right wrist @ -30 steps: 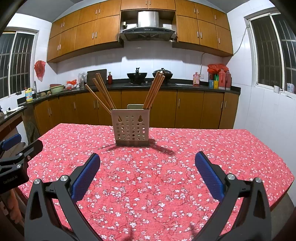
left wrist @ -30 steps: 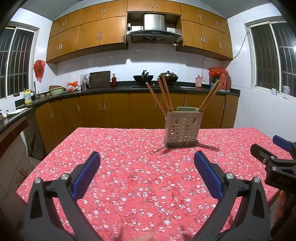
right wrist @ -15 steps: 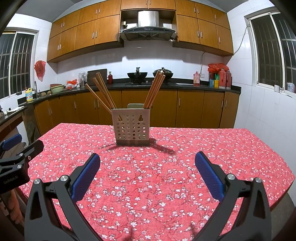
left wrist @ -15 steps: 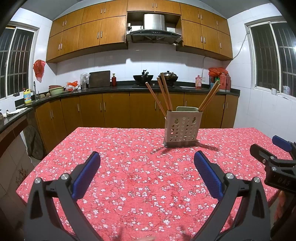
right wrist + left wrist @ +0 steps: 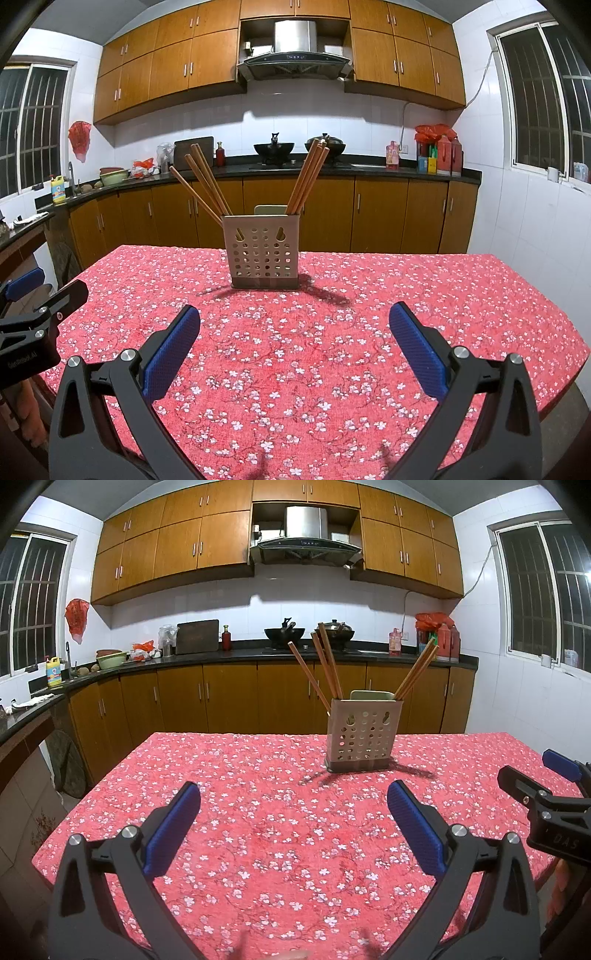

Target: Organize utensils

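Note:
A perforated metal utensil holder [image 5: 362, 734] [image 5: 263, 253] stands upright on the red floral tablecloth [image 5: 258, 812] [image 5: 332, 325]. Several wooden chopsticks [image 5: 325, 664] [image 5: 201, 184] lean out of it, some to the left and some to the right [image 5: 415, 674] [image 5: 308, 177]. My left gripper [image 5: 293, 823] hovers low over the table's near edge, open and empty, well short of the holder. My right gripper [image 5: 295, 343] is open and empty too, also short of the holder. Each gripper shows at the other view's edge [image 5: 546, 805] [image 5: 33, 314].
A chair back [image 5: 270, 209] peeks up behind the holder. Beyond the table run wooden cabinets and a dark counter [image 5: 258, 653] with woks, bottles and a cutting board. Table edges fall away at left [image 5: 74, 819] and right [image 5: 569, 332].
Both grippers stay open. The views have barely shifted; the holder and chopsticks have not moved.

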Motion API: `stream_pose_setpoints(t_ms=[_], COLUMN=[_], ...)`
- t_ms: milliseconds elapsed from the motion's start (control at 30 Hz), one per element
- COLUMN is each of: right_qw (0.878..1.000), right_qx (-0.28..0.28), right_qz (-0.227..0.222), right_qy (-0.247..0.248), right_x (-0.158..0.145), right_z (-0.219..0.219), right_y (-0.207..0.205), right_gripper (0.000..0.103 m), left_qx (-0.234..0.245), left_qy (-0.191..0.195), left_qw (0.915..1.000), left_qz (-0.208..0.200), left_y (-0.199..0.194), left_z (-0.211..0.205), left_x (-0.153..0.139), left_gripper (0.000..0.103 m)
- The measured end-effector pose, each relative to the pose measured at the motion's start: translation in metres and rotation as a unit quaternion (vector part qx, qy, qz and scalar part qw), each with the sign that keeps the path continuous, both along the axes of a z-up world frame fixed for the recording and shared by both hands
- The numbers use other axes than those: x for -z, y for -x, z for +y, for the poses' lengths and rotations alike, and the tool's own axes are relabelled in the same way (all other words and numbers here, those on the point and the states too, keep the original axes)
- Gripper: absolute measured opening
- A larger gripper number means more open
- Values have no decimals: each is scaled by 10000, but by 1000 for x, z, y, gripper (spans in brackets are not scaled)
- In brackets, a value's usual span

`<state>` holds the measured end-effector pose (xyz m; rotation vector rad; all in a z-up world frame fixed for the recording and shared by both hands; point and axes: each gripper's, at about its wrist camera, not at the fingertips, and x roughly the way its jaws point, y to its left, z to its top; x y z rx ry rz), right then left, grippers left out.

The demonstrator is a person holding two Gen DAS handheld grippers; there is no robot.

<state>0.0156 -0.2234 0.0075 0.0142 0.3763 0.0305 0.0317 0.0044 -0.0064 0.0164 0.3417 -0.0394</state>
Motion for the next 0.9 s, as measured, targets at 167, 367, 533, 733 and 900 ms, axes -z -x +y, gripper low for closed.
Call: stream_pose_setpoints(t_ms=[167,367,533,733,900], right_qw=[10000,10000,10000,10000,10000], right_qx=[3,2,2,3,-1], right_qz=[5,16,18,22,26], right_qy=[-6,-23,-26,-30,-33], right_x=[0,1,1,1,1], right_z=[0,0,1,-1,-1], right_y=[0,0,1,0,0], right_gripper=[101,101,101,101,101], left_qx=[4,3,6,33,35], left_qy=[-3,-1,0,3,15], left_qw=[10000,10000,10000,10000,10000], left_qz=[-2,1,7,24,31], left_y=[0,0,0,1,0], left_z=[-1,-1,-1,-2,-2], left_x=[0,0,0,5,4], left_gripper=[99,99,99,99,99])
